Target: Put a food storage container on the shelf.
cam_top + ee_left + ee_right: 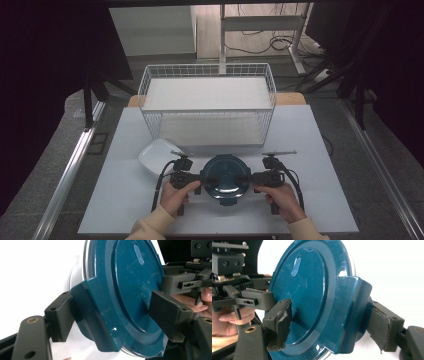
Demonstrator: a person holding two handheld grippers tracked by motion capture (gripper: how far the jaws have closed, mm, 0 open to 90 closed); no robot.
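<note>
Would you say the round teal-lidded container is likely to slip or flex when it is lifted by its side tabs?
The teal-lidded container looks rigid: its thick moulded lid tabs probably won't flex. The glossy surface may be slippery. It sits flat, so it is unlikely to roll.

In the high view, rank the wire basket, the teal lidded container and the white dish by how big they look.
1. wire basket, clearly the largest.
2. teal lidded container.
3. white dish, partly hidden behind the left gripper, so these last two look close and I would not rank them firmly.
</note>
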